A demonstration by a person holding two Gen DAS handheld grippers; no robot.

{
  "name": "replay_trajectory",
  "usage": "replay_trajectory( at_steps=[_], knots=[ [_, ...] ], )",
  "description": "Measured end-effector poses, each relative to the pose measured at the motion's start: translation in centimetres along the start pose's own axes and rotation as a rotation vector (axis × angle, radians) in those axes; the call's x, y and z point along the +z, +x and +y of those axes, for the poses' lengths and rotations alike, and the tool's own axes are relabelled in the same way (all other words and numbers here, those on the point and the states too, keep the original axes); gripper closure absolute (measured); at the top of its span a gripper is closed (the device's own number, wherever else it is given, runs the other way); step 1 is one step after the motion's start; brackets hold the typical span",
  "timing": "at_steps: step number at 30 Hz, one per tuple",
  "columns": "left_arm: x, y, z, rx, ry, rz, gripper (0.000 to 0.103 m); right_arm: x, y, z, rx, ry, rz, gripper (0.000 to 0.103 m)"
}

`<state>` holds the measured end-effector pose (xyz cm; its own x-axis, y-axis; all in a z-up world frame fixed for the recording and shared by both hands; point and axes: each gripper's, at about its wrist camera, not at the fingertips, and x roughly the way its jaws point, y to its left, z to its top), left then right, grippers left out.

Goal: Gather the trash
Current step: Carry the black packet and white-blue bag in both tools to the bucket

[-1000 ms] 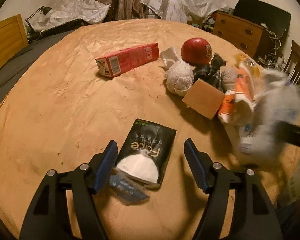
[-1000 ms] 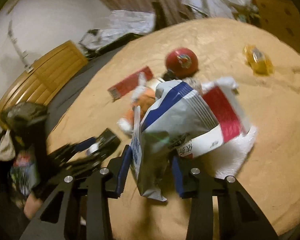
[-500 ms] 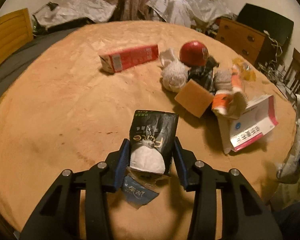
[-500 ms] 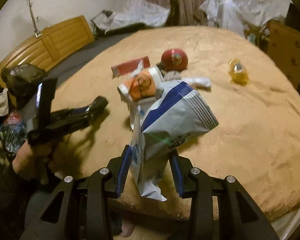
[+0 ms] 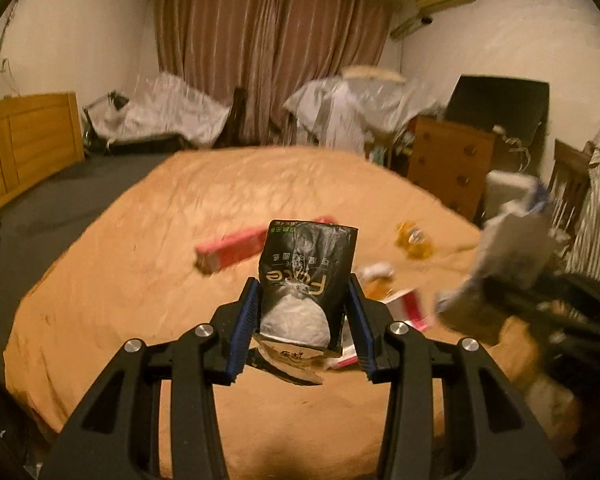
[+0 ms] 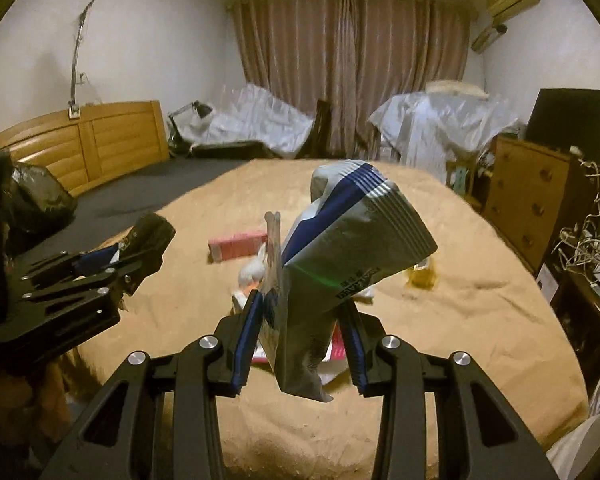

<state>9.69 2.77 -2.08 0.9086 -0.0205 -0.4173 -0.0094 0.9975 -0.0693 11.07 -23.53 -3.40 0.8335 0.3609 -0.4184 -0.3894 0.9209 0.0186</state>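
Your left gripper [image 5: 302, 320] is clamped on the black mask packet [image 5: 308, 276] and your right gripper [image 6: 300, 336] on the silver-blue bag [image 6: 340, 272], both clear above the bed [image 6: 460, 320] for carrying to the trash.

We cannot read the smeared long red carton [image 5: 236, 249] on the tan bedspread [image 5: 140, 280], and the crinkled black mask packet [image 5: 306, 276] hides its right end. The silver-and-blue foil bag [image 6: 340, 264] covers most of the grey plush toy [image 6: 251, 277] behind it.
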Motion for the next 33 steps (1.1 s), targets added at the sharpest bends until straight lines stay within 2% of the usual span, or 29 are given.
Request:
replay_trajectory(
  at_steps=[4,18,23,33],
  knots=[
    [1.2,-1.4,-1.5,-0.001,0.003,-0.046,0.062,0.5,-2.3,-0.4,-0.009,0.015,-0.033,0.063],
    [2.0,-2.2,-5.2,-0.042,0.043,-0.068,0.062,2.0,-8.2,-4.4,-0.067,0.036,-0.086,0.063],
    [2.3,-2.2,-7.9,-0.091,0.075,-0.076,0.062,2.4,-10.8,-7.3,-0.115,0.049,-0.088,0.063],
    [2.1,-1.8,-16.4,-0.268,0.158,-0.051,0.062,0.0,-17.8,-15.8,-0.257,0.11,-0.056,0.063]
  ],
)
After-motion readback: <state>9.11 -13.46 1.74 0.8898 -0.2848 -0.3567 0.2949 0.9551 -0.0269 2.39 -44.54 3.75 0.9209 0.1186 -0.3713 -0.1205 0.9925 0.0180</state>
